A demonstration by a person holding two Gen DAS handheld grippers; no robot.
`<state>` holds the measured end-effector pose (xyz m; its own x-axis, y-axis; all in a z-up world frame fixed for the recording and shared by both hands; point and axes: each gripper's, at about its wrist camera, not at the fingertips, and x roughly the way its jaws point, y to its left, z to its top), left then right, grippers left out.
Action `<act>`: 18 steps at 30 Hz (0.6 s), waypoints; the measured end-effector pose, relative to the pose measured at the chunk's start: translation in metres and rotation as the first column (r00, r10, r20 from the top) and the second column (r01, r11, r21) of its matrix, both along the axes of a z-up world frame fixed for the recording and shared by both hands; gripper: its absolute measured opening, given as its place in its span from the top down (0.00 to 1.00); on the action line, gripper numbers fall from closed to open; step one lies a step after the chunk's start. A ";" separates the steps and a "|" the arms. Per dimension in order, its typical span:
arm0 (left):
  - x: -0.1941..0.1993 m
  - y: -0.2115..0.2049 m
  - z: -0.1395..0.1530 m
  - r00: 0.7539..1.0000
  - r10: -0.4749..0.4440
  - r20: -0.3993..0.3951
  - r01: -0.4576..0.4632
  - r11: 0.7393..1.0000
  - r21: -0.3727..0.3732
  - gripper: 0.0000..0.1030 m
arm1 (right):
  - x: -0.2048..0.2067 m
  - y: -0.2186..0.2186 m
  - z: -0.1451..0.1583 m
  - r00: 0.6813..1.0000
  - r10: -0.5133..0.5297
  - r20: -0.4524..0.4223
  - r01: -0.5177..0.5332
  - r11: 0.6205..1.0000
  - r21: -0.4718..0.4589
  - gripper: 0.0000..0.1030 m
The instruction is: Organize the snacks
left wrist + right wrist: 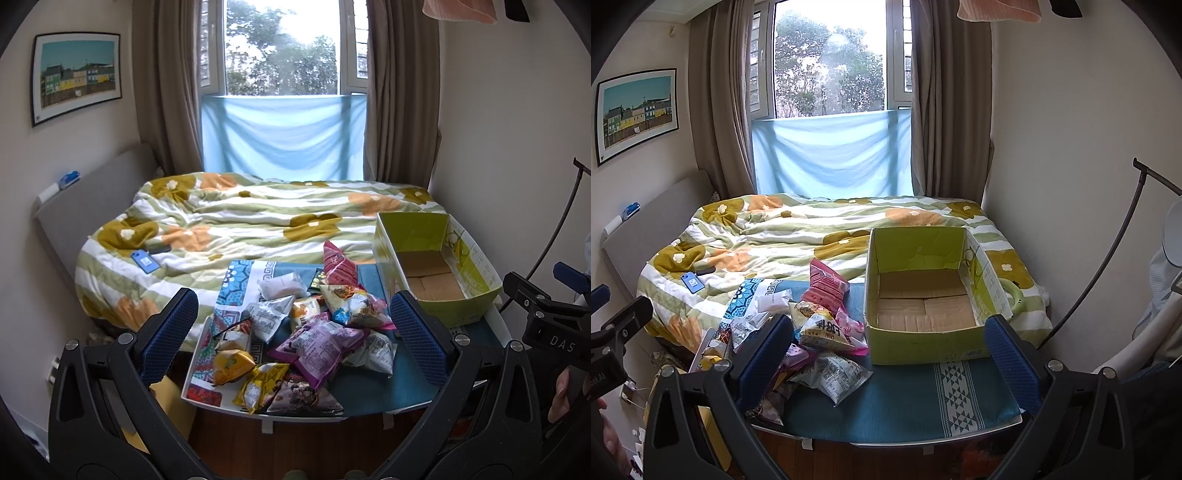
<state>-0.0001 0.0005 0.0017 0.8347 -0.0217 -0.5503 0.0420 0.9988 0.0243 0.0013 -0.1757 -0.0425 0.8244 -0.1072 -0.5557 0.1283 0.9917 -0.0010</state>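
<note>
A heap of snack packets (314, 332) lies on a small table with a teal cloth (384, 387): a purple packet (325, 347), yellow packets (258, 384), a pink bag (338, 264) and silver-white ones. An empty green cardboard box (436, 266) stands at the table's right. My left gripper (291, 332) is open and empty, held above the heap. In the right wrist view the box (923, 291) is straight ahead and the heap (820, 332) is to the left. My right gripper (886, 358) is open and empty in front of the box.
A bed with a flowered quilt (258, 218) lies behind the table, with a blue phone (144, 260) on it. A wall is on the right, with a black curved rod (1108, 258) beside it. Wood floor (295, 443) shows below the table's front edge.
</note>
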 end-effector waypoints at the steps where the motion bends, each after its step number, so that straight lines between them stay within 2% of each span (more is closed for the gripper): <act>1: 0.000 0.001 0.001 1.000 0.005 0.000 -0.005 1.000 0.001 0.00 | 0.000 0.000 0.000 1.000 0.000 0.000 0.000 1.000 0.002 0.00; 9: -0.002 0.016 -0.001 0.997 0.057 -0.045 -0.059 0.998 -0.033 0.00 | 0.001 0.006 -0.001 0.999 0.039 -0.035 -0.039 0.999 0.006 0.00; 13: 0.005 0.013 -0.023 0.993 0.074 -0.097 -0.075 0.997 -0.015 0.00 | 0.008 0.003 -0.012 0.993 0.091 -0.070 -0.090 0.996 0.026 0.00; 18: 0.023 0.003 -0.060 0.987 0.020 -0.162 -0.019 1.000 0.009 0.00 | 0.029 0.000 -0.042 0.973 0.177 -0.146 -0.170 0.984 0.057 0.00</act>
<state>0.0233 0.0033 -0.0588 0.7346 -0.0016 -0.6785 0.0269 0.9993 0.0267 0.0303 -0.1753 -0.0850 0.7351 0.0577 -0.6755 -0.0444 0.9983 0.0369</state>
